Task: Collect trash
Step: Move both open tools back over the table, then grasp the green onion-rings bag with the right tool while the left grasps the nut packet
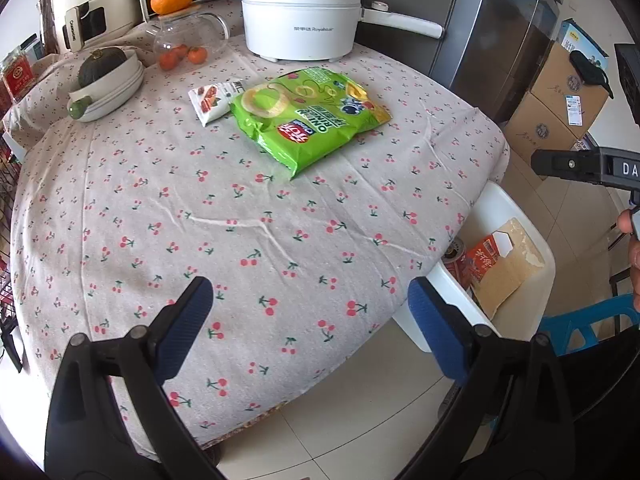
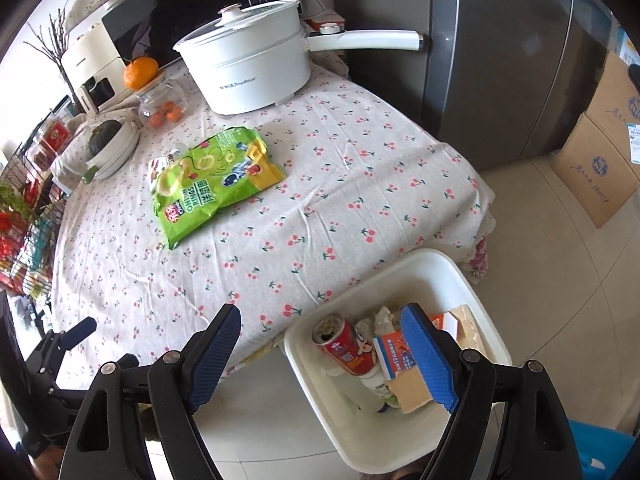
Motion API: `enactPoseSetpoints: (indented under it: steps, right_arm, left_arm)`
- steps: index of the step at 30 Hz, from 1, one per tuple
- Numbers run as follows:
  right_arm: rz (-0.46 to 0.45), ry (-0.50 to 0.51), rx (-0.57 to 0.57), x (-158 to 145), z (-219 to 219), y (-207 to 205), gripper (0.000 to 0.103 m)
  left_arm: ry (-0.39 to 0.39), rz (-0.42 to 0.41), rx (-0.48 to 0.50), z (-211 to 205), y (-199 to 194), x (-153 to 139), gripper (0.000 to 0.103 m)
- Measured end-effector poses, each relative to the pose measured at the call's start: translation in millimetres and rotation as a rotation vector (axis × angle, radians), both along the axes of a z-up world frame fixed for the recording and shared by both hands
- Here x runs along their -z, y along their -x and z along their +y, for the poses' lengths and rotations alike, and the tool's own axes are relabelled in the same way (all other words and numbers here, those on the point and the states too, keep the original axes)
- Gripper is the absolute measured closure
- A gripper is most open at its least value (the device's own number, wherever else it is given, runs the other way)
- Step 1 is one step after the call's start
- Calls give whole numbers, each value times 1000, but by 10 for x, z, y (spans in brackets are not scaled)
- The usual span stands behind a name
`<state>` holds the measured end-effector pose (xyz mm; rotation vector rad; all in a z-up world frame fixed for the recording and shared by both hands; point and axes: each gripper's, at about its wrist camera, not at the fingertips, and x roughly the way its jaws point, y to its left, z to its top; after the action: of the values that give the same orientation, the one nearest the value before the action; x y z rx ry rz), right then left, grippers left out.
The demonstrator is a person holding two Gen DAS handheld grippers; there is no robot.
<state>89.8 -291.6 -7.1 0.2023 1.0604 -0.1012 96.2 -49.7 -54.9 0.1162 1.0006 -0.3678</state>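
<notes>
A green onion-rings snack bag (image 1: pixel 308 118) lies on the cherry-print tablecloth (image 1: pixel 200 220), with a small white snack wrapper (image 1: pixel 212 100) tucked against its left side. The bag also shows in the right wrist view (image 2: pixel 208 184). A white trash bin (image 2: pixel 400 360) stands on the floor at the table's near right corner and holds a red can (image 2: pixel 346 344), a torn carton and paper. My left gripper (image 1: pixel 308 320) is open and empty over the table's front edge. My right gripper (image 2: pixel 324 356) is open and empty just above the bin.
A white electric pot (image 1: pixel 300 12) with a long handle stands at the back. A glass jar of small oranges (image 1: pixel 184 44) with an orange on top and a bowl with a green squash (image 1: pixel 106 80) sit at the back left. Cardboard boxes (image 1: pixel 560 100) and a fridge stand on the right.
</notes>
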Motion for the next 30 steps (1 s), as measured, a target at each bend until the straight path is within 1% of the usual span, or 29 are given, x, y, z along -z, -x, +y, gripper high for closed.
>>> enactPoseSetpoints:
  steps: [3,6,10,12,15,18,22,23,25,28,30]
  right_arm:
    - [5,-14,-7,34,170,-201,19]
    - [35,-31,-10,147,356,-422,19]
    - [95,-95,-6,420,574,-734,19]
    - [107,-138,15,554,657,-886,19]
    - [96,-222,65,716,735,-1095,19]
    - [64,-302,116,837,809,-1276,19]
    - [43,-360,181,996,919,-1446,23]
    - [40,-367,191,1034,948,-1488,26]
    - [1,-327,205,1028,1016,-1534,28]
    - [-34,-286,201,1042,1104,-1602,41]
    - [-46,-256,194,1054,1119,-1631,61]
  left_arm:
    - [-33,-27,-34,238,-76,-63,5]
    - [-46,-41,-71,504,-105,-61,5]
    - [-33,-14,-100,800,-79,29,5]
    - [-28,1,-109,928,-43,73,5]
    - [-20,13,-128,1114,24,111,5]
    - [8,18,-155,1285,42,95,5]
    - [19,3,-182,1458,43,55,5]
    - [15,0,-187,1492,41,52,5]
    - [13,-2,-196,1547,31,52,5]
    - [15,2,-207,1597,7,64,5]
    - [14,3,-212,1614,-3,75,5]
